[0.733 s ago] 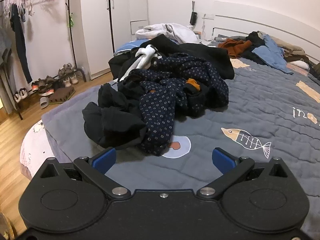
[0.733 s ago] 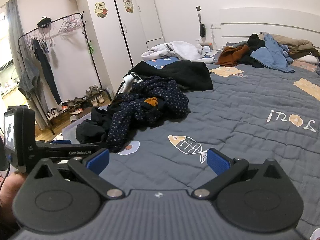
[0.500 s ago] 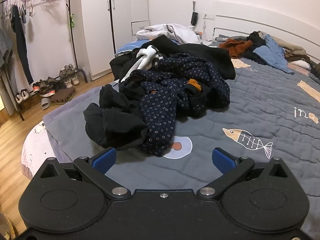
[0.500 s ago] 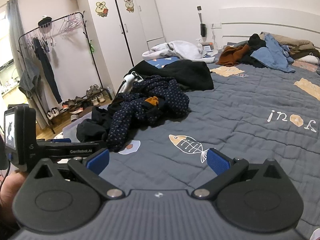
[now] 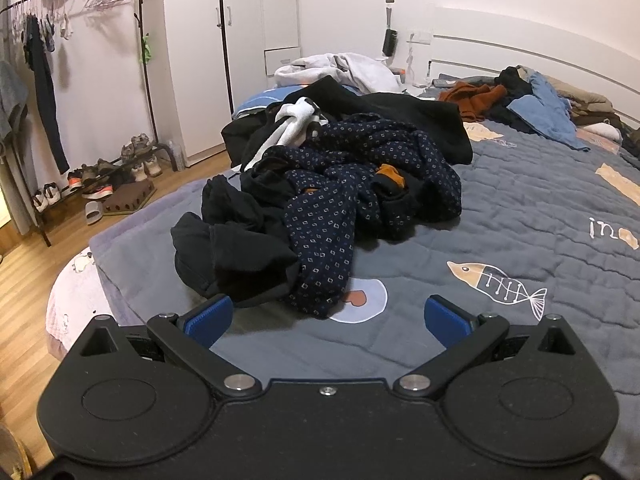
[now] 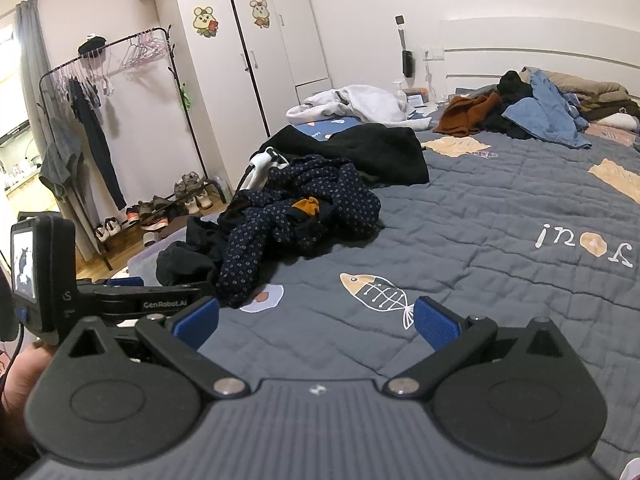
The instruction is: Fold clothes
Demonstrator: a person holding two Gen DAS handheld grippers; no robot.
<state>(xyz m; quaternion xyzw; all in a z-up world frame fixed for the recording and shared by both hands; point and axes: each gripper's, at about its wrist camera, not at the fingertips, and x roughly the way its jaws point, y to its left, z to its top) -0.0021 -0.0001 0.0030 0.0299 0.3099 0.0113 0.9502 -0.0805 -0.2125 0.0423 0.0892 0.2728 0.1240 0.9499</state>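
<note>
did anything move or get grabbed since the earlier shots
The left gripper has eased slightly closer to the patterned navy garment; the pile sits a little larger in its view. The right gripper has barely shifted. Nothing was taken hold of or let go: both grippers stay open and empty, and the clothes lie as before on the grey quilt.

Ahead of the blue-padded jaws: navy garment [image 5: 340, 200] with small white squares, beside black clothes [image 5: 236, 248]; grey quilted bedspread [image 5: 520, 216] bearing an orange-headed fish-skeleton print [image 5: 496, 282].
</note>
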